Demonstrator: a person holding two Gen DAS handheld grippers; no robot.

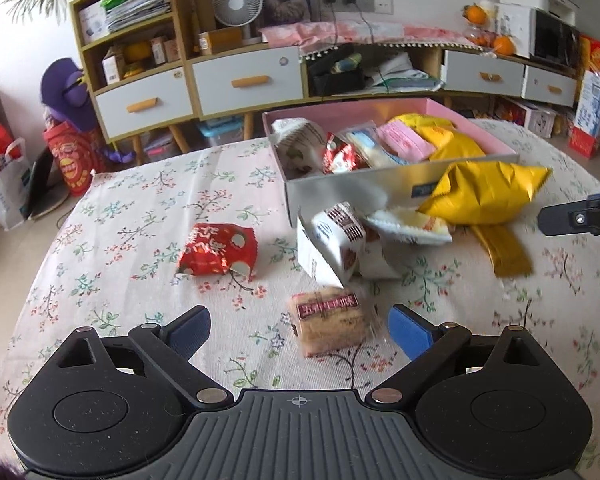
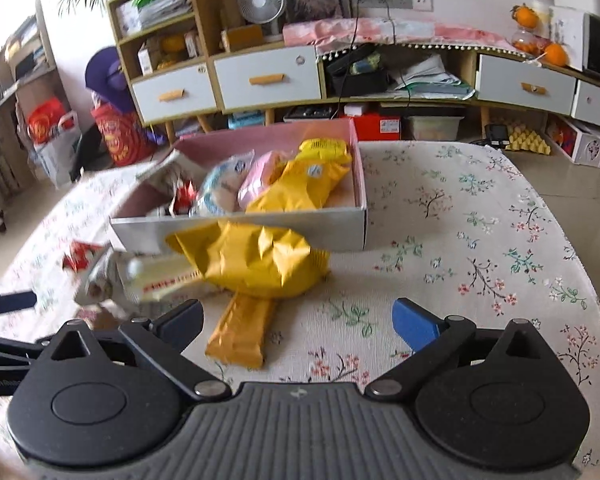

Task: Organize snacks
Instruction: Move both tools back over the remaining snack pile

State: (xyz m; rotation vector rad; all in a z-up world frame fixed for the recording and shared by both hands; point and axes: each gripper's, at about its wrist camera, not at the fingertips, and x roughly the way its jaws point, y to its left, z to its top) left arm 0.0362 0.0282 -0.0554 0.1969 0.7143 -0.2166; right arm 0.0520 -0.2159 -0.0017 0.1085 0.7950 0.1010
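A pink-lined box [image 1: 340, 190] [image 2: 300, 228] holds several snack packs. On the floral cloth in front of it lie a big yellow bag [image 1: 484, 192] [image 2: 256, 260], a gold stick pack [image 1: 504, 252] [image 2: 242, 332], white packs [image 1: 336, 236] [image 2: 156, 276], a red pack [image 1: 218, 250] [image 2: 80, 260] and a small tan cake pack [image 1: 328, 326]. My left gripper [image 1: 300, 334] is open, with the cake pack lying between its fingers, not gripped. My right gripper [image 2: 298, 326] is open above the gold stick pack, which lies near its left finger.
The round table's edge curves left and right [image 2: 580, 264]. Behind it stand a cabinet with drawers [image 1: 244, 76], a fan [image 1: 236, 4], bags on the floor [image 1: 68, 160] and boxes at the right [image 1: 588, 120]. The right gripper's finger shows at the left wrist view's right edge [image 1: 572, 220].
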